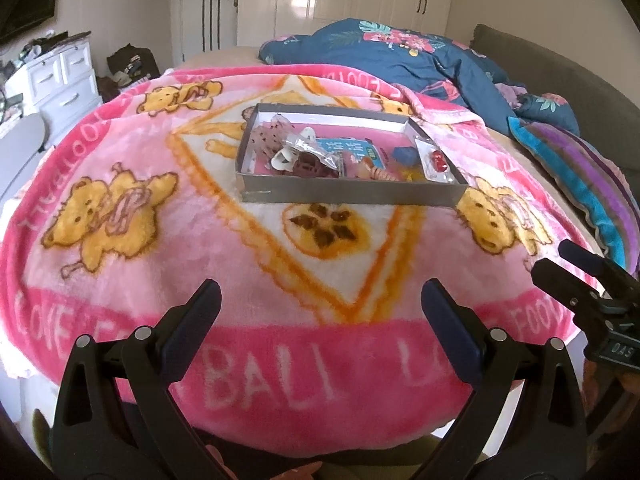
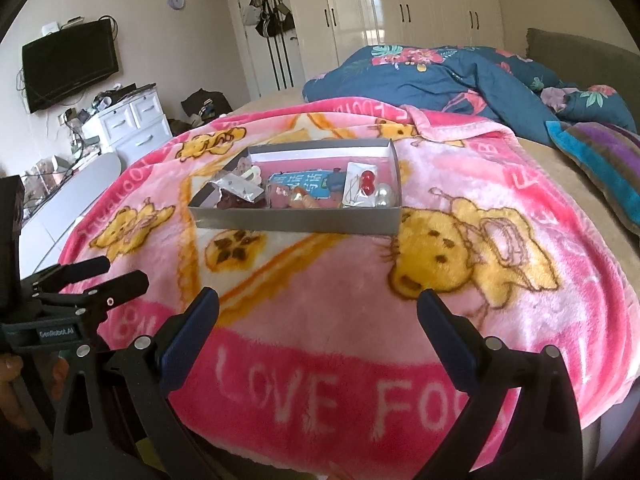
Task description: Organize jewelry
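Bed (image 1: 224,54) fills both views, w/ a pink bear-print blanket (image 1: 120,288) spread over most of it; "LOVE FOOTBALL" lettering runs along its near edge. Behind it, a dark blue floral duvet (image 1: 400,56) lies bunched toward the headboard side, and a striped pillow (image 1: 592,184) sits at the right edge of the bed. White wardrobe (image 2: 400,8) along the far wall, white drawer unit (image 2: 136,120) at left, wall TV (image 2: 70,64) above it.

Grey cardboard box (image 1: 352,194), shallow and lidless, sits flat on the blanket near mid-bed, well apart from both grippers. Jewelry is piled loosely inside: clear packets (image 1: 304,152) at the left end, a blue card w/ white characters (image 2: 300,180) in the middle, a packet w/ red beads (image 2: 366,182) at the right end, two pearl-like balls (image 2: 382,196) just beside it in the near right corner. Smaller pieces too blurred to name.

Left hand-held gripper (image 1: 320,300) hovers over the near blanket edge, fingers spread wide, nothing between them. Right hand-held gripper (image 2: 318,304) likewise over the near edge, to the right of the left one, fingers spread wide and empty. Each gripper's tip shows at the side of the other's view.
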The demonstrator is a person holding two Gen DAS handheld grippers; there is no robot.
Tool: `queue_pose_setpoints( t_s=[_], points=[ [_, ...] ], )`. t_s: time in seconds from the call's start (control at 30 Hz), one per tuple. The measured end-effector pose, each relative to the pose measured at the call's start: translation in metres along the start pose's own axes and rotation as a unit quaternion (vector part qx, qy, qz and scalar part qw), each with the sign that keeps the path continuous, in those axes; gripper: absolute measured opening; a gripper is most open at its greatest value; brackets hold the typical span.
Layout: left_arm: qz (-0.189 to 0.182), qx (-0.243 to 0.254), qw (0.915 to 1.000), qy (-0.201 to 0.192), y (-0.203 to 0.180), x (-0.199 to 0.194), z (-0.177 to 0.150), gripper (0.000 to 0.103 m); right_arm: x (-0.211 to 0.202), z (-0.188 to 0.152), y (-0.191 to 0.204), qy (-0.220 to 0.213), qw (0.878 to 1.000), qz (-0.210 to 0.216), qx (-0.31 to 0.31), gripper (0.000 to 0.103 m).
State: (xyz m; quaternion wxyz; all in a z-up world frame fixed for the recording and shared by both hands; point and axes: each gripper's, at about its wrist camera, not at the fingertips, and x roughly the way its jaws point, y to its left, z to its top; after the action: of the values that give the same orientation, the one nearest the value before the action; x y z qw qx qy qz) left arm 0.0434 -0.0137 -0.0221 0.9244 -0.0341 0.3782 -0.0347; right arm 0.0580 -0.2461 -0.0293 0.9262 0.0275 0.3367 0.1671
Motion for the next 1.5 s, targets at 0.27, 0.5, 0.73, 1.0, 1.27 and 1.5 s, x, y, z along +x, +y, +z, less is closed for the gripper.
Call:
queue_pose_setpoints(
  t_s=[0.27,0.5,0.73,1.0,1.27,1.5],
  points=[
    [0.002,-0.003,1.0,-0.003,0.001,-0.0019,0.0007,0.094,-0.0006,-0.0007,0.001,0.001,1.0,-0.001,-0.002,0.099],
    [0.002,-0.002,1.0,-0.003,0.0005,-0.0023,0.0002,0.094,-0.0022,-0.0006,0.0027,-0.001,1.0,-0.002,-0.004,0.099],
    [0.003,0.001,1.0,-0.003,-0.0003,-0.0023,-0.0003,0.094,-0.0024,-0.0009,0.0027,0.0,1.0,-0.001,-0.004,0.099],
    [0.002,0.0,1.0,-0.002,-0.0006,-0.0025,-0.0003,0.094,-0.0023,-0.0009,0.003,0.0,1.0,-0.002,-0.004,0.099],
    [0.003,0.0,1.0,-0.002,-0.0011,-0.0028,-0.0003,0.094,-0.0032,-0.0007,0.0034,-0.001,1.0,-0.002,-0.005,0.099],
    [0.002,0.0,1.0,-0.002,-0.0011,-0.003,-0.0003,0.094,-0.0037,-0.0009,0.0037,0.0,1.0,-0.002,-0.004,0.099]
  ],
)
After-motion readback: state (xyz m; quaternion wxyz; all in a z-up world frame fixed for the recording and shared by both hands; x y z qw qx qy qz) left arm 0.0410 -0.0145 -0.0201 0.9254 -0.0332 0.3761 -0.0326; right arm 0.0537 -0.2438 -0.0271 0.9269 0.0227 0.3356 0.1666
